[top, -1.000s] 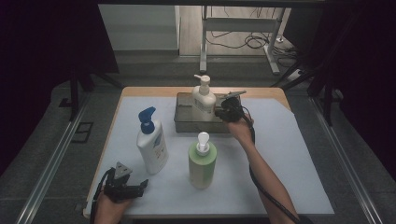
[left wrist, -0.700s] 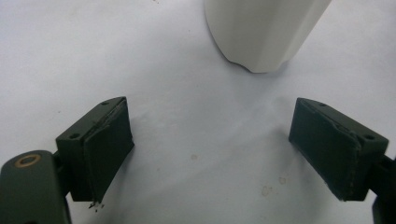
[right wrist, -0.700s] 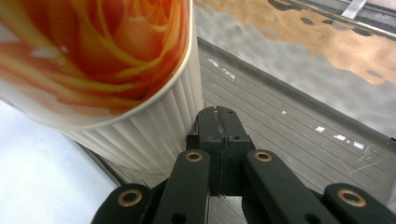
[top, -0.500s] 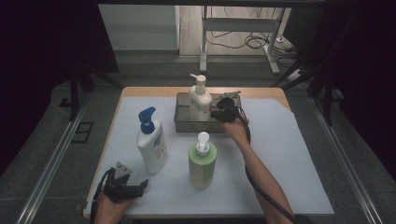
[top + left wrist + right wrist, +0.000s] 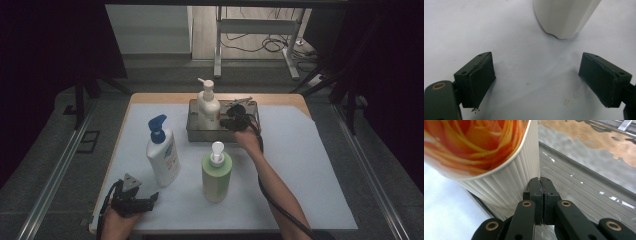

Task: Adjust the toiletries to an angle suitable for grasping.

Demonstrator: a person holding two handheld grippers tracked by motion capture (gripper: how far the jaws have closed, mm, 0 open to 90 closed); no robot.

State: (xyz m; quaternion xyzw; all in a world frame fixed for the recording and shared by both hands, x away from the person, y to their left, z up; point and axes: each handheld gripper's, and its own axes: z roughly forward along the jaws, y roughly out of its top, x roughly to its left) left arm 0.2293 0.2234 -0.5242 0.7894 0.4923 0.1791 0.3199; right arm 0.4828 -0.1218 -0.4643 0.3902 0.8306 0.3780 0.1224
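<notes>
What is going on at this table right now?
A person works at a table with a gripper in each hand. The right gripper, jaws shut with nothing between them, sits against the side of a cream pump bottle standing in a metal tray at the far side. The left gripper rests open at the near edge, close to the base of a white bottle with a blue pump. A green pump bottle stands in front of the tray.

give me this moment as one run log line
right gripper: jaws shut, empty, beside cream pump bottle in metal tray | left gripper: jaws open, empty, near white bottle with blue pump | green bottle: upright, untouched
</notes>
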